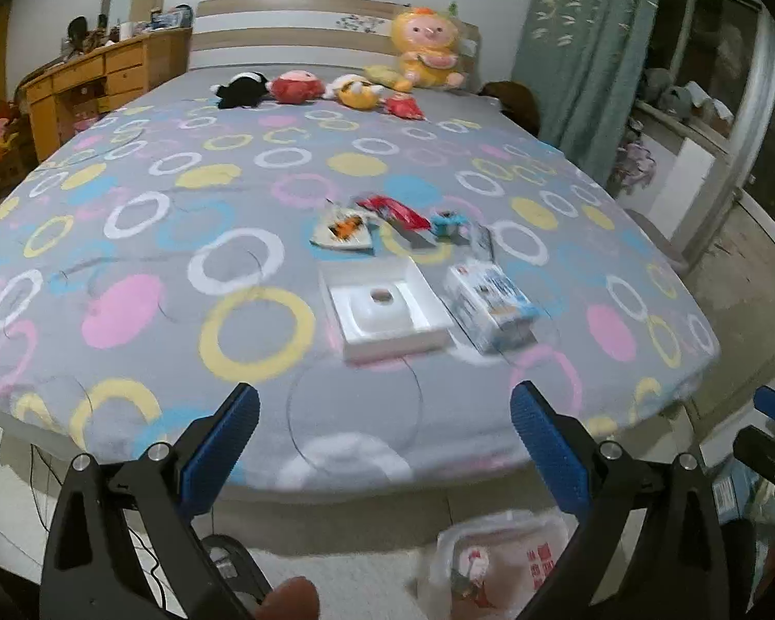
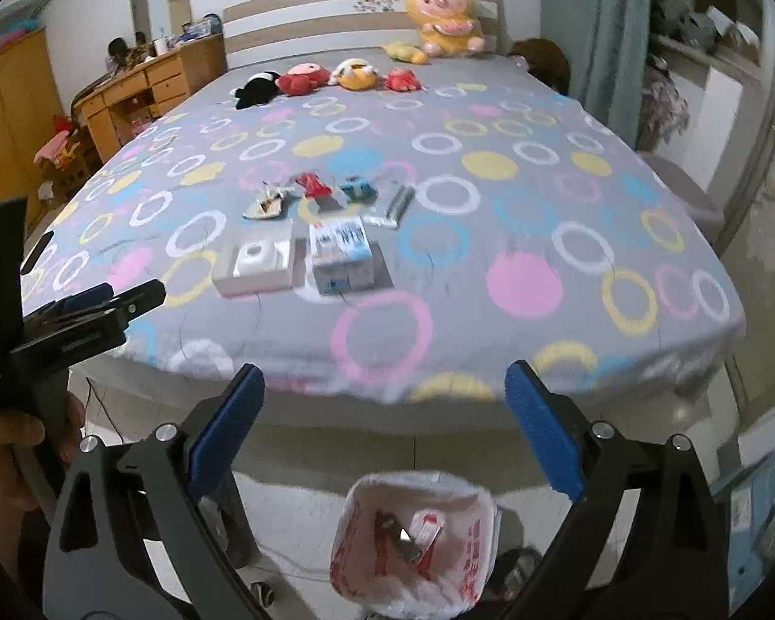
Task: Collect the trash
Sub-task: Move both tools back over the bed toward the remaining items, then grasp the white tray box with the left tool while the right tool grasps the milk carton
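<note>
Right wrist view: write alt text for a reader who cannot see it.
The open right claw hovers off the foot of a bed with a circle-patterned sheet, where a white box, a carton and wrappers lie. A plastic bag sits open on the floor below; the left claw shows at left.

Ring-patterned bed (image 1: pixel 181 237) — wooden desk (image 1: pixel 103 77), teal curtain (image 1: pixel 589 51)

Print on the blue-white carton (image 1: pixel 491 305) is blurred.
</note>
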`<action>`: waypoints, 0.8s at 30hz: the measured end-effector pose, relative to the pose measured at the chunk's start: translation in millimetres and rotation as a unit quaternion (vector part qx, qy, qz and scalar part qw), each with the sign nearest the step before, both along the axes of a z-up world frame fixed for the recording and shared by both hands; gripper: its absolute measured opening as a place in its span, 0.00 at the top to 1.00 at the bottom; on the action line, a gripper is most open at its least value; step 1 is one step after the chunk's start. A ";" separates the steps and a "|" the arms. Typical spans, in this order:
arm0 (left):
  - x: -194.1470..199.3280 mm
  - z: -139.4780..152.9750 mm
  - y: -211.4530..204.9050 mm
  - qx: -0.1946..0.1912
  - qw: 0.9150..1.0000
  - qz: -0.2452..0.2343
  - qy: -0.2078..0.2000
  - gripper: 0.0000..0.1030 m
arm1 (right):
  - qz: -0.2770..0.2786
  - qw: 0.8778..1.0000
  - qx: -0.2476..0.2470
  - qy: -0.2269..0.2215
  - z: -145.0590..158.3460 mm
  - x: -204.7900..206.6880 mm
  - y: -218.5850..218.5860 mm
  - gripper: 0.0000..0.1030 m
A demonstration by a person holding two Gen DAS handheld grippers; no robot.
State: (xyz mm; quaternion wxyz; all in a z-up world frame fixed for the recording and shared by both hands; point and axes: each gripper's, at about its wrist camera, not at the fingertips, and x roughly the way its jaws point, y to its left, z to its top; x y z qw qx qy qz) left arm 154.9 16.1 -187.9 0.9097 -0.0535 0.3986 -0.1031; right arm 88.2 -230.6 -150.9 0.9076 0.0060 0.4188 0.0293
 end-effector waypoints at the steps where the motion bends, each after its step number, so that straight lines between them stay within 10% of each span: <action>1: 8.6 2.5 1.2 -0.001 1.000 0.006 0.001 0.08 | 0.003 1.000 -0.002 0.001 1.6 5.6 1.5 0.11; 24: 133.6 -56.8 -18.7 -0.004 0.996 0.032 0.078 0.08 | 0.057 0.996 -0.037 0.059 -63.8 143.3 23.5 0.10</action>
